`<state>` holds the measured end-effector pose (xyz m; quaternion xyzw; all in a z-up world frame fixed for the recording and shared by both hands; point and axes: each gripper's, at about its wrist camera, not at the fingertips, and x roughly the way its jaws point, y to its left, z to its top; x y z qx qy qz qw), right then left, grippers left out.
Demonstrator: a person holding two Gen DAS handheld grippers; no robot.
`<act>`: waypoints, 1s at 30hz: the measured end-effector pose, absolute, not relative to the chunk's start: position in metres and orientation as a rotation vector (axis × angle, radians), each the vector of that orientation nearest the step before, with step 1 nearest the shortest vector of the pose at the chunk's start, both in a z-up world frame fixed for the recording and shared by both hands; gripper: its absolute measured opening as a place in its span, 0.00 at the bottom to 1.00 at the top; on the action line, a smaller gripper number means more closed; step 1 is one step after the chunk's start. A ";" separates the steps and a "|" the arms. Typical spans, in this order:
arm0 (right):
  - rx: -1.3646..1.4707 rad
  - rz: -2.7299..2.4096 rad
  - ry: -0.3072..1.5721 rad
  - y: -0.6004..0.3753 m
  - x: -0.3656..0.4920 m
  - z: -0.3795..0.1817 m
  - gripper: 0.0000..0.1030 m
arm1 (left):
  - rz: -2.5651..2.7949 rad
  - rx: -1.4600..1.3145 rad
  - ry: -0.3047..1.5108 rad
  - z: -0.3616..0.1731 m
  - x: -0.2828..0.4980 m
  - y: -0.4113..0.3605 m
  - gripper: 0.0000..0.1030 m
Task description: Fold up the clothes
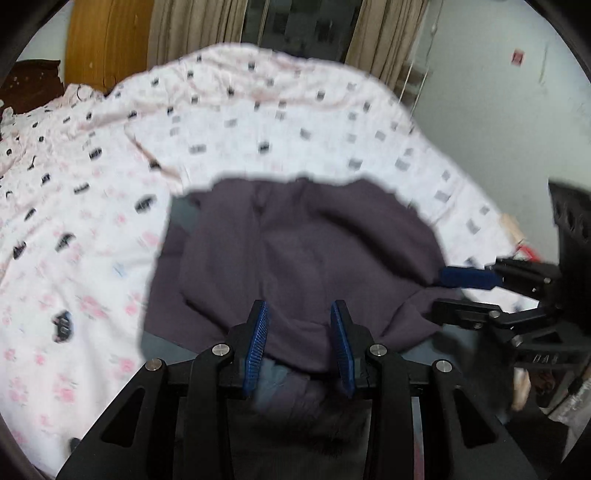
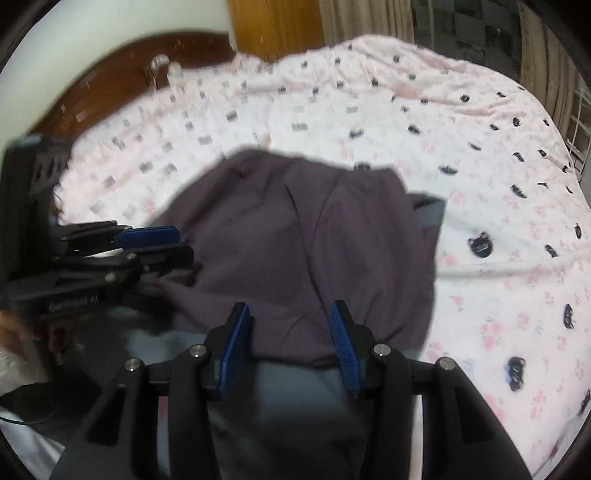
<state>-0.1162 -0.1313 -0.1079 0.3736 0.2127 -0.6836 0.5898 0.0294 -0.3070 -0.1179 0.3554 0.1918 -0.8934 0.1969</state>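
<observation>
A dark purple-grey garment (image 1: 295, 258) lies bunched on the bed, with a grey inner layer showing at its near edge; it also shows in the right wrist view (image 2: 295, 251). My left gripper (image 1: 301, 314) is open, its blue pads either side of the garment's near fold, not closed on it. My right gripper (image 2: 290, 314) is open the same way over the garment's near edge. Each gripper shows in the other's view, the right one (image 1: 454, 291) at the garment's right side and the left one (image 2: 173, 243) at its left side, jaws apart.
The bed is covered by a pink-white sheet (image 1: 110, 166) printed with black cats and pink flowers. A dark wooden headboard (image 2: 122, 85) curves behind it. A wooden wardrobe (image 1: 107, 40), curtains (image 1: 192, 26) and a white wall (image 1: 498, 92) stand beyond.
</observation>
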 end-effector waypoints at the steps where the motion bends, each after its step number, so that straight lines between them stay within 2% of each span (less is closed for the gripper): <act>1: 0.871 -1.589 0.467 -0.118 -0.118 -0.103 0.47 | -2.519 0.960 0.547 -0.110 0.041 -0.310 0.30; 3: 0.874 -1.583 0.411 -0.091 -0.121 -0.093 0.54 | -2.546 0.911 0.559 -0.099 0.065 -0.316 0.30; 5: 0.879 -1.576 0.360 -0.064 -0.125 -0.084 0.54 | -2.549 0.929 0.544 -0.099 0.095 -0.319 0.39; 7: 0.915 -1.568 0.344 -0.041 -0.129 -0.087 0.54 | -2.535 0.975 0.533 -0.105 0.119 -0.316 0.56; 8: 0.940 -1.563 0.341 -0.029 -0.131 -0.090 0.54 | -2.525 1.003 0.530 -0.110 0.131 -0.314 0.57; 19: 1.157 -1.587 0.354 0.041 -0.133 -0.141 0.54 | -2.411 1.279 0.546 -0.155 0.176 -0.274 0.58; 30: 1.223 -1.552 0.376 0.052 -0.119 -0.173 0.54 | -2.245 1.611 0.665 -0.202 0.143 -0.287 0.58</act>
